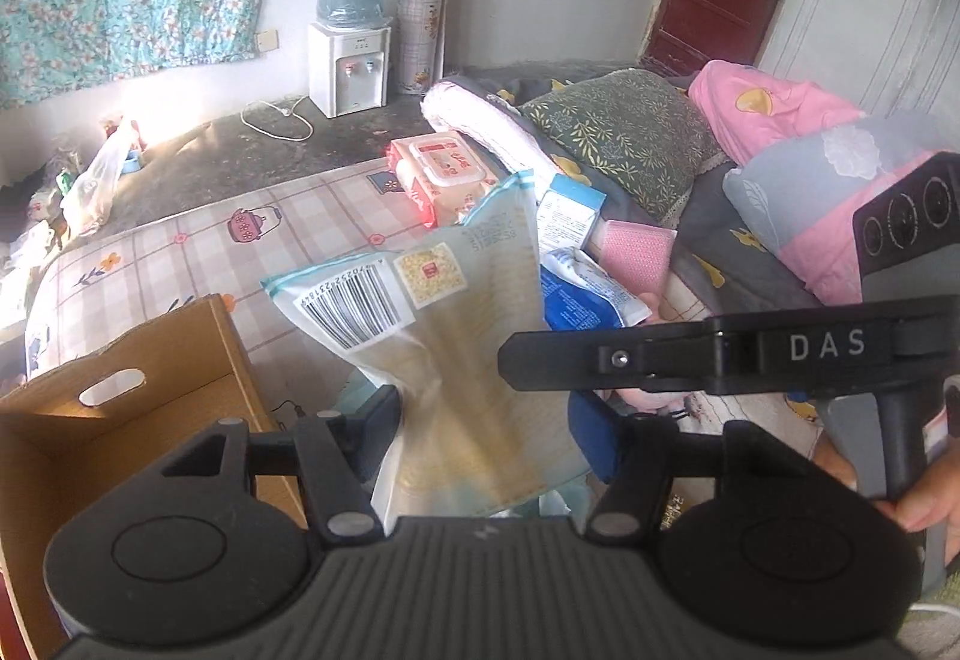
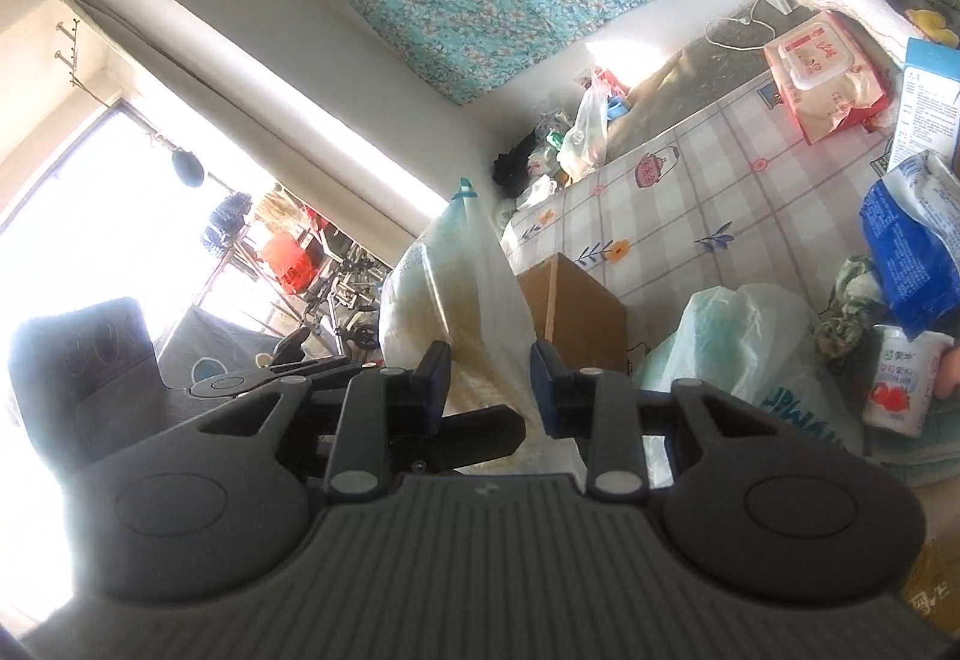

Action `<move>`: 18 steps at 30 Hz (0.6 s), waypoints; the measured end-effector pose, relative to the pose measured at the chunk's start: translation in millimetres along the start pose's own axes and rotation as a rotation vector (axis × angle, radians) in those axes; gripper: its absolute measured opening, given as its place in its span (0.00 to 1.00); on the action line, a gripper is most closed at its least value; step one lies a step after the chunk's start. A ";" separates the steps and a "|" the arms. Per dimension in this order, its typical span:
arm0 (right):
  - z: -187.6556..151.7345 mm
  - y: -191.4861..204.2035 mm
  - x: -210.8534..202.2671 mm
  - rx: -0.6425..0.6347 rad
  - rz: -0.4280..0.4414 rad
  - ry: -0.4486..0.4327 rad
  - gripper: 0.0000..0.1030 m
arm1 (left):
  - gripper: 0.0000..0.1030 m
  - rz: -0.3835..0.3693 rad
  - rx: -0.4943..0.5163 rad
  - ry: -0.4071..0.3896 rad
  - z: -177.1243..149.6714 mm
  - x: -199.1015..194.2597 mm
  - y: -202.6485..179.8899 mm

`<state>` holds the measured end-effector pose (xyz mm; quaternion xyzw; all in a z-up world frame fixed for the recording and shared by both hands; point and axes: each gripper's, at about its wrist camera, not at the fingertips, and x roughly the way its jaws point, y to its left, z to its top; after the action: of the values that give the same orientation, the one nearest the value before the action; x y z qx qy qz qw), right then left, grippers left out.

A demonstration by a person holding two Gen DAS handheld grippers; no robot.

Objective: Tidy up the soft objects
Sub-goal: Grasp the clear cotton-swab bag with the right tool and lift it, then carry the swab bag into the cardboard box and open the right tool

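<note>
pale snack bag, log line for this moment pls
stage: carry | left gripper: shut on pale snack bag | right gripper: shut on same bag | bag: lifted off bed | cardboard box: open, below left

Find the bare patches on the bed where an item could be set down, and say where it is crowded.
Free: the checked sheet between the cardboard box and the wet wipes pack. Crowded: right of the wipes, where packets and pillows pile together.

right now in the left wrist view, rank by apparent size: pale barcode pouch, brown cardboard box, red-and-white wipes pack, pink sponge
1. pale barcode pouch, nearest the camera, so unsure against box
2. brown cardboard box, partly hidden
3. red-and-white wipes pack
4. pink sponge
</note>
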<state>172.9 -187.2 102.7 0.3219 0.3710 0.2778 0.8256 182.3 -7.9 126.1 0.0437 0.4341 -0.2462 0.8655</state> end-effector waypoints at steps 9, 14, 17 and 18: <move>0.5 48.6 140.1 0.057 0.009 0.328 0.29 | 0.61 0.116 -0.276 0.099 -28.5 3.7 107.7; -1.7 40.8 202.4 0.106 -0.036 0.413 0.29 | 0.61 0.120 -0.354 0.155 -38.1 34.5 161.2; 6.8 36.0 228.5 0.055 -0.101 0.413 0.32 | 0.60 0.125 -0.361 0.178 -46.3 51.2 188.0; 10.9 33.1 232.4 0.043 -0.126 0.401 0.36 | 0.60 0.131 -0.362 0.187 -46.2 60.4 194.8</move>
<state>306.9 -7.5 31.9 0.2540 0.5530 0.2761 0.7439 269.3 152.5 23.9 -0.0617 0.5459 -0.1021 0.8293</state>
